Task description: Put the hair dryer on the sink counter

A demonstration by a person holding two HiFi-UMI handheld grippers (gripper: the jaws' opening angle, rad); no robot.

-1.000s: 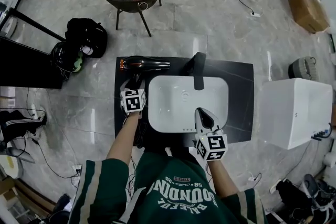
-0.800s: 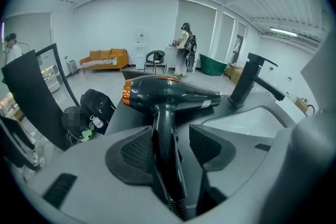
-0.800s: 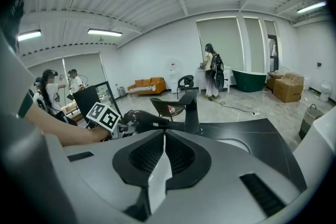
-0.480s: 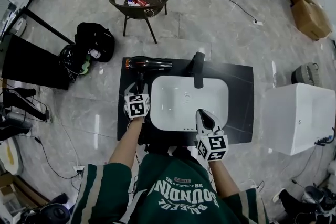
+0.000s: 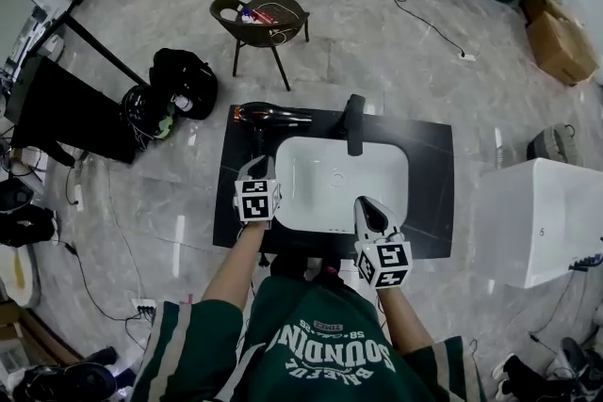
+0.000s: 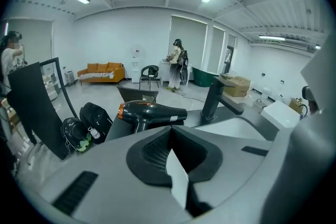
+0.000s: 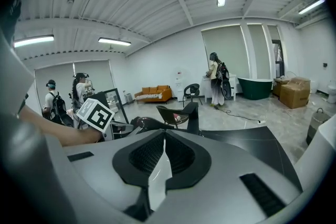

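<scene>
Finds the dryer lying on its side at the back left of the tabletop, nozzle toward the tap, handle toward the near edge: steady there and clear of the basin. Holds the left gripper closed on nothing, just short of the handle; reads as a finished placement. Parks the right gripper closed and empty at the basin's near rim, idle.
</scene>
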